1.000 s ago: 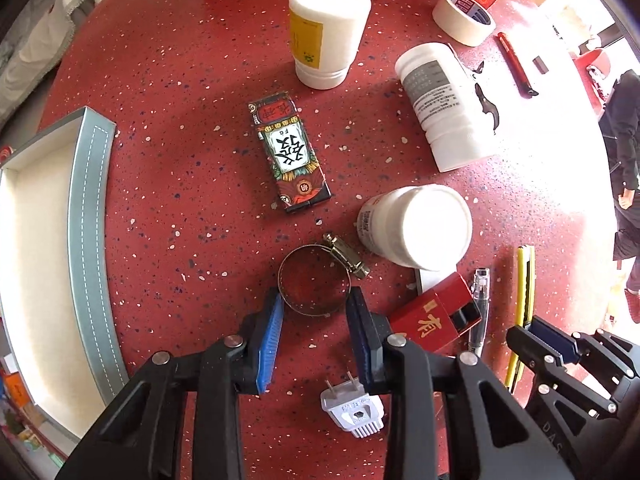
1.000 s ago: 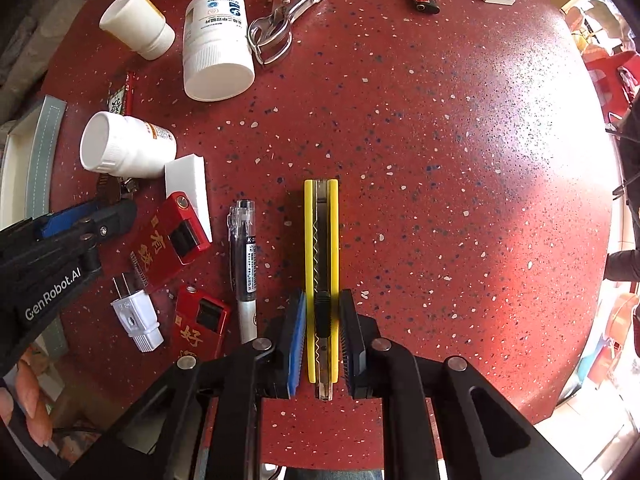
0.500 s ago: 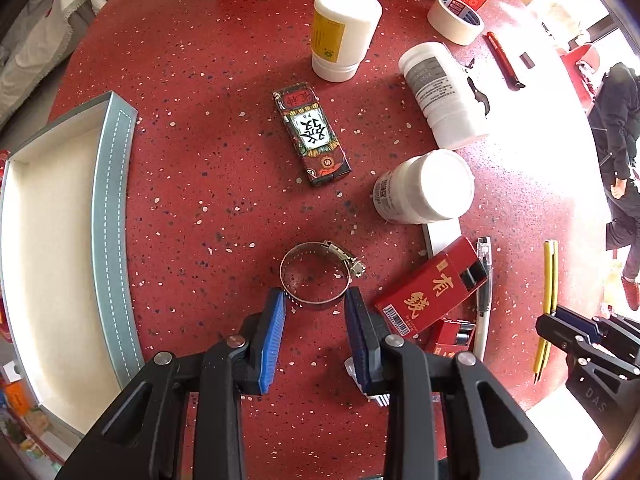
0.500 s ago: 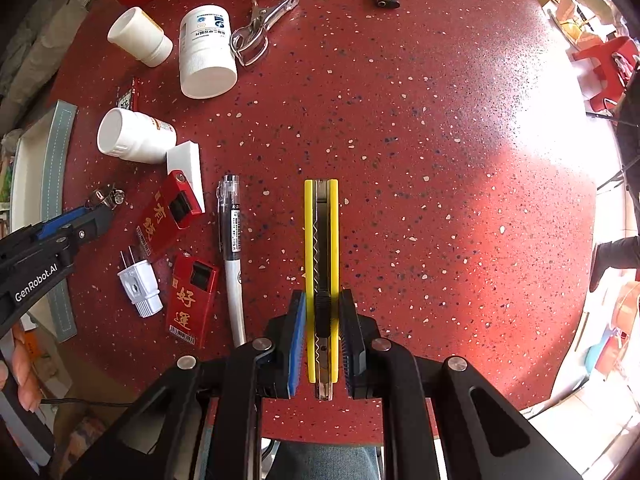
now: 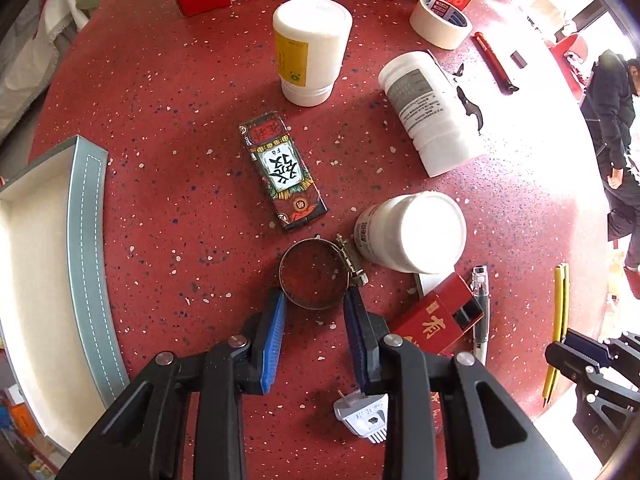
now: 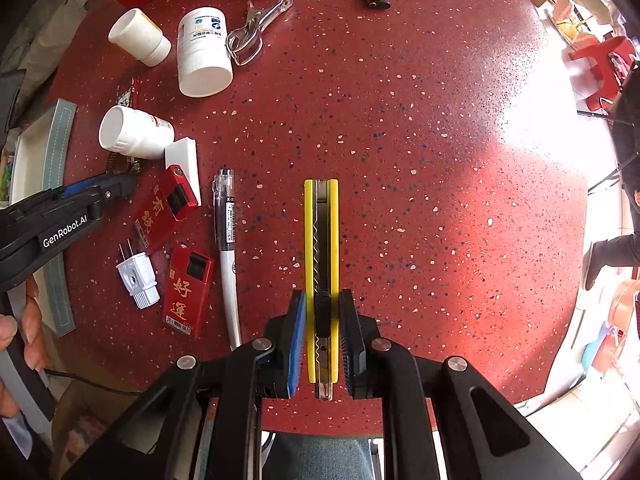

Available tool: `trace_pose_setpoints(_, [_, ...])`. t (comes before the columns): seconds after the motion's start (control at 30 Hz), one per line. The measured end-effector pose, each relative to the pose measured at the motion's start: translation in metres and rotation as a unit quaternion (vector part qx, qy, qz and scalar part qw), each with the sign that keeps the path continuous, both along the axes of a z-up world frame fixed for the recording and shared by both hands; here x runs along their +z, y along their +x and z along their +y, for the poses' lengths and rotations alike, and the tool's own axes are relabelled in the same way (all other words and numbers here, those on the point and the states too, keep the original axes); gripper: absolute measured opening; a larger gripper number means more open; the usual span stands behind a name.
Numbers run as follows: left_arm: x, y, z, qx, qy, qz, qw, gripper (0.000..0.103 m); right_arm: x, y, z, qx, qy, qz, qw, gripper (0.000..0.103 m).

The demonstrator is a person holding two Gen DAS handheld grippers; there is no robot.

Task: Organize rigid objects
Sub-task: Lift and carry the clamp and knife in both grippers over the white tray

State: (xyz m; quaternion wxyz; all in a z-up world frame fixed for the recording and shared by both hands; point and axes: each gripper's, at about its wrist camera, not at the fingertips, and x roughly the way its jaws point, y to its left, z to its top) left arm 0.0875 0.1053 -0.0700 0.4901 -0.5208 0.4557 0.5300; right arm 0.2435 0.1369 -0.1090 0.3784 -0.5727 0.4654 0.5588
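Our right gripper (image 6: 323,340) clamps the yellow knife (image 6: 321,240) above the red table (image 6: 440,160). Our left gripper (image 5: 316,320) has just narrowed onto the hose clamp (image 5: 314,274), gripping its near rim above the table.

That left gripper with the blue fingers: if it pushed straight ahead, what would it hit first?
Probably the metal hose clamp, whose ring already sits between the left gripper's fingertips; beneath it is the red table. Depth is hard to judge.

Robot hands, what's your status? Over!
Left gripper shut on hose clamp. Right gripper shut on yellow knife. White bottle close beside clamp. Over.
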Motion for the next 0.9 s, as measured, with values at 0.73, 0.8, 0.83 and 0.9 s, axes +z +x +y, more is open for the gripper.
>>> trace_pose_setpoints(0.73, [0.064, -0.018, -0.036, 0.03, 0.047, -0.022, 0.9982, 0.031, 0.042, -0.023, 0.024, 0.039, 0.015, 0.017, 0.999, 0.017])
trace_pose_setpoints(0.8, [0.067, -0.021, -0.045, 0.036, 0.05, -0.026, 0.9978, 0.031, 0.049, -0.028, 0.024, 0.047, 0.02, 0.017, 0.999, 0.017])
trace_pose_setpoints(0.83, [0.069, -0.022, -0.047, 0.038, 0.052, -0.027, 0.9976, 0.031, 0.053, -0.029, 0.024, 0.05, 0.022, 0.017, 0.998, 0.017])
trace_pose_setpoints(0.9, [0.076, -0.028, -0.055, 0.043, 0.058, -0.026, 0.9971, 0.032, 0.061, -0.034, 0.026, 0.058, 0.027, 0.018, 0.998, 0.017])
